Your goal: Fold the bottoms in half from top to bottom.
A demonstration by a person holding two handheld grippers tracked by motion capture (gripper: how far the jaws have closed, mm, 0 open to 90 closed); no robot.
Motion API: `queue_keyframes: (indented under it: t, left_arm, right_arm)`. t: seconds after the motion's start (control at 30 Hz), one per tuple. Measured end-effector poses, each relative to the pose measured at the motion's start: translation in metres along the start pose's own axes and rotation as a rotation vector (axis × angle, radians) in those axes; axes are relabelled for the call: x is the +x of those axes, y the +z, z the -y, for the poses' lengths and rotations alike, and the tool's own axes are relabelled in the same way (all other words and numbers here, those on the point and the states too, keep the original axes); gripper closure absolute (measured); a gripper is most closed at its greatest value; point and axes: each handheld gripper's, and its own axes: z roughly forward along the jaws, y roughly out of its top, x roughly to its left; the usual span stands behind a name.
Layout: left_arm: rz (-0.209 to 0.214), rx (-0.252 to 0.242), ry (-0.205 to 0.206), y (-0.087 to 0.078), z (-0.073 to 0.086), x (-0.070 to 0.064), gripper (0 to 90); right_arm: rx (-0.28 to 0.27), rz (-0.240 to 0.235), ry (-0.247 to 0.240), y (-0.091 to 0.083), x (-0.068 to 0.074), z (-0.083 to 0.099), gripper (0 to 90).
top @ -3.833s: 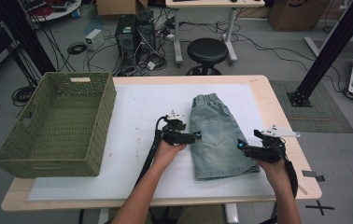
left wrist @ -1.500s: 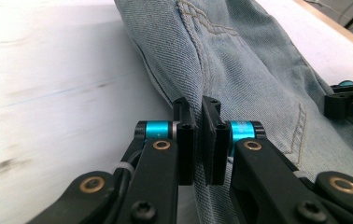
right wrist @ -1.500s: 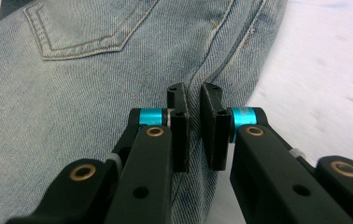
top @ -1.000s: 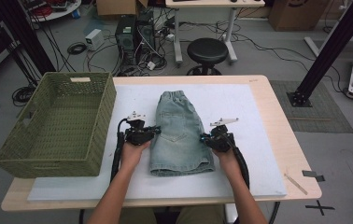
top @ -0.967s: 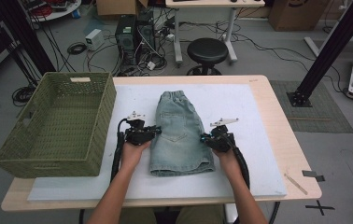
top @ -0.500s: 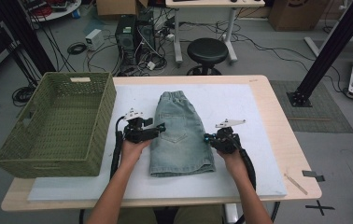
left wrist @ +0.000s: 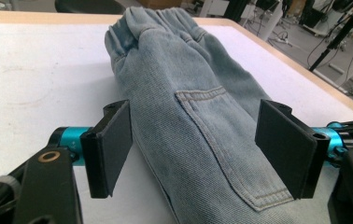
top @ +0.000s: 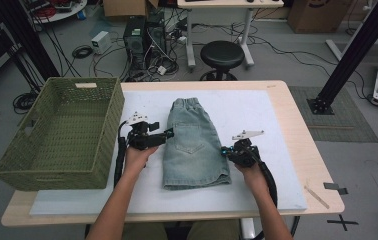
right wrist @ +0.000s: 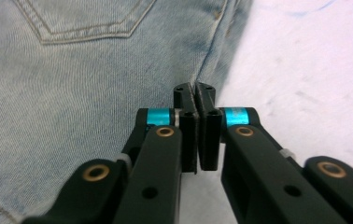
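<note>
A pair of light blue denim shorts (top: 193,145) lies flat on the white mat (top: 257,115), waistband pointing away from me. My left gripper (top: 168,133) is at the shorts' left edge, level with the back pocket. In the left gripper view the left gripper (left wrist: 198,149) stands open, its jaws wide apart on either side of the shorts (left wrist: 188,93). My right gripper (top: 223,150) meets the shorts' right edge lower down. In the right gripper view the right gripper (right wrist: 196,91) is shut, its tips pinched on the side seam of the shorts (right wrist: 72,84).
A green woven basket (top: 104,145) stands at the table's left end, close to my left hand. The wooden table edge (top: 322,165) runs along the right. A black stool (top: 222,52) and cables are on the floor beyond the table.
Since the earliest frame the shorts and both grippers have shifted left toward the middle of the mat. Over the last second both hands moved only slightly, the right one a little rightward.
</note>
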Motion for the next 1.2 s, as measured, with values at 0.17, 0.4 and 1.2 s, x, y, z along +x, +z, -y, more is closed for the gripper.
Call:
queue_keyframes:
  t: [0.17,0.4,1.2]
  left_arm:
    - [0.006,0.008,0.005,0.000,0.002,0.000,27.5]
    - [0.006,-0.002,-0.004,0.001,0.002,0.005,27.5]
    - [0.026,-0.037,0.041,-0.004,-0.006,0.000,27.5]
  right_arm:
    - [0.000,0.018,0.046,0.008,-0.001,0.002,55.8]
    - [0.016,0.001,-0.003,0.014,0.003,-0.001,84.5]
    - [-0.006,0.042,0.030,-0.004,0.006,0.012,85.3]
